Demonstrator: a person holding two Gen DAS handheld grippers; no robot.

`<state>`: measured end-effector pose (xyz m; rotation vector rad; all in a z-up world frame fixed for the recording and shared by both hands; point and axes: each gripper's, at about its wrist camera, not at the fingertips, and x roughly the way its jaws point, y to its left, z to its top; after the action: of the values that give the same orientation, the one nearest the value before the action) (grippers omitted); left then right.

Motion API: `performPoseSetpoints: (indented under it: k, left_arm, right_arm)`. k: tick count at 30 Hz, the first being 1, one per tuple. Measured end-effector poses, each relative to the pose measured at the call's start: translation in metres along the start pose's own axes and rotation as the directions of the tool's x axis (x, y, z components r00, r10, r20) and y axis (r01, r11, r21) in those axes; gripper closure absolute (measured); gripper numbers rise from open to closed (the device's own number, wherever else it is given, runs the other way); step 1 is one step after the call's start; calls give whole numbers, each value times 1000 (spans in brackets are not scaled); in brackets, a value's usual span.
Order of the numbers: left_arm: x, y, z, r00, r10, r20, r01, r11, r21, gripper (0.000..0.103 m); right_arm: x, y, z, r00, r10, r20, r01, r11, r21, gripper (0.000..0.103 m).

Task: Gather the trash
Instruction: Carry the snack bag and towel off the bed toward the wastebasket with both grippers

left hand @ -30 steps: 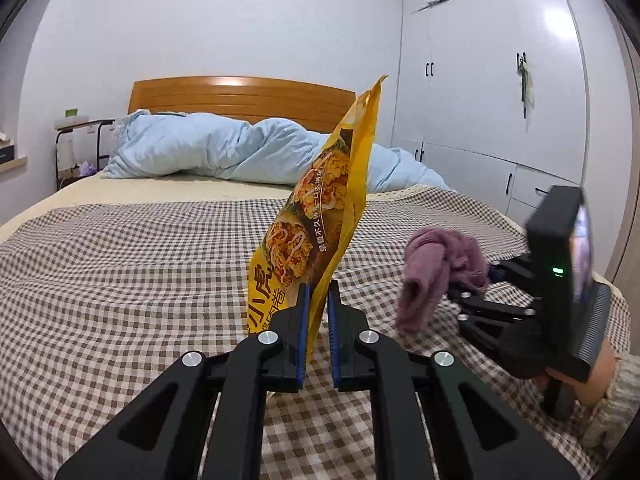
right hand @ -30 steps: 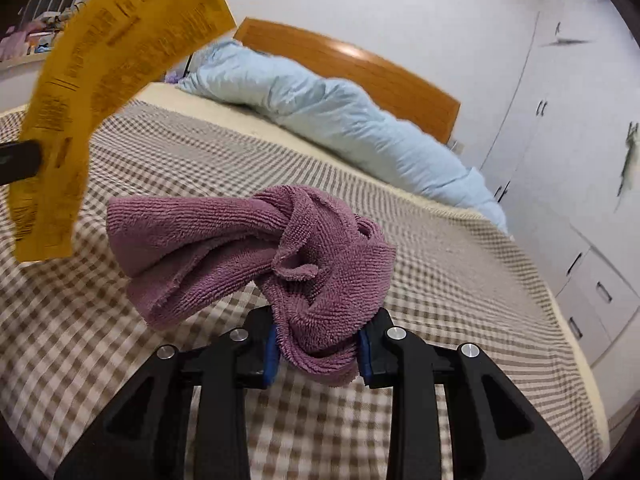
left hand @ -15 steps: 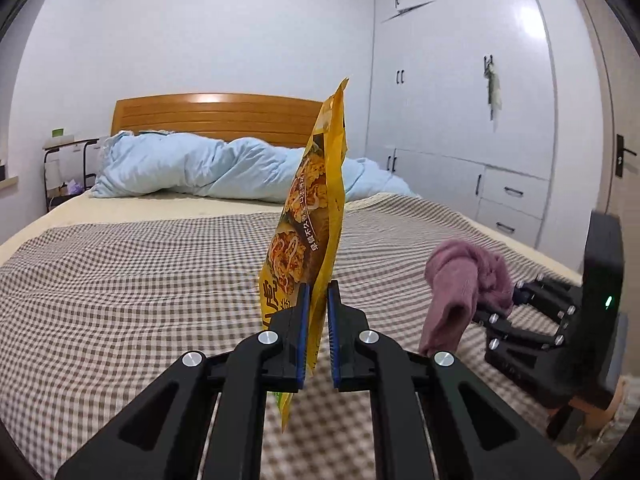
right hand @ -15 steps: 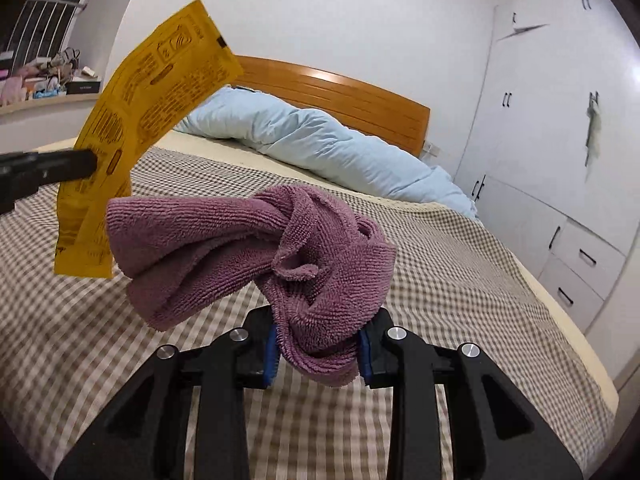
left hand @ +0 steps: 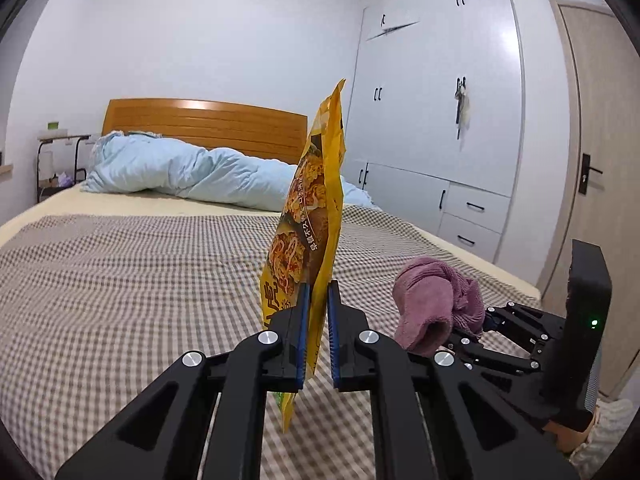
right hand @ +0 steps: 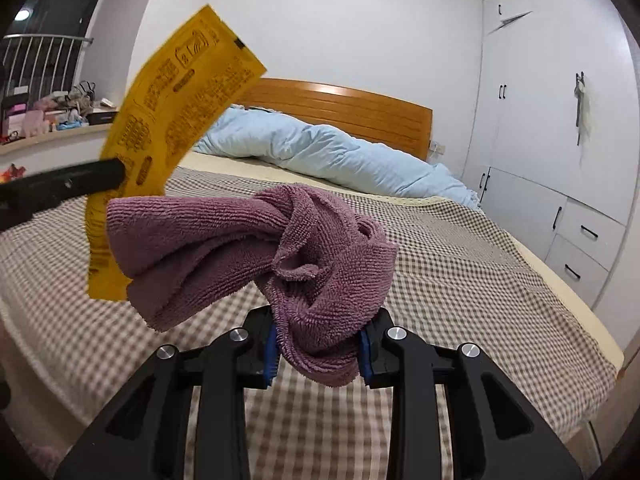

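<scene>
Two items held, one per hand-held gripper, both lifted clear above a bed with a brown-and-white checked cover (left hand: 120, 280).

Item 1, left: yellow foil snack wrapper (left hand: 308, 248), flat, printed with a noodle picture and red characters. It stands nearly upright, edge-on in the left wrist view, its top corner rising in front of the wardrobe. The left hand-held gripper (left hand: 316, 340) is closed almost fully on it, blue pads pinching the lower part, with the bottom end hanging below the fingers. In the right wrist view the same wrapper (right hand: 160, 128) shows its printed back, curved and leaning right, with a black finger (right hand: 68, 184) crossing it from the left.

Item 2, right: purple terry-cloth towel (right hand: 256, 248), bunched and knotted. The right hand-held gripper (right hand: 320, 348) is partly closed around the bunched lower end, blue pads pressing either side; a folded length sticks out leftward, overlapping the wrapper's lower edge in that view. From the left wrist view the towel (left hand: 436, 304) sits to the right of the wrapper, apart from it, at the tips of the right hand-held gripper (left hand: 472, 332).

Background: light blue crumpled duvet (left hand: 180, 172) at the head of the bed, orange wooden headboard (left hand: 208, 124), white built-in wardrobe (left hand: 440, 100) on the right.
</scene>
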<state>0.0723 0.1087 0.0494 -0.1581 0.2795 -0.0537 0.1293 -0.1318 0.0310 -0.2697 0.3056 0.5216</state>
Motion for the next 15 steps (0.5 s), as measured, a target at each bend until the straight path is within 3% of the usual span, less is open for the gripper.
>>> performPoseSetpoints:
  k: [10,15]
  left_arm:
    - [-50,-24,-32,999,-45,-1,45,997,-66,97]
    - [-63,-32,-52,998,-52,-26,50,996,-69,97]
  right_arm:
    - [-68,5,-26,999,34,-9,-34,999,-4,73]
    - [-79,2,-42,998,40,-41,-40,999,0,73]
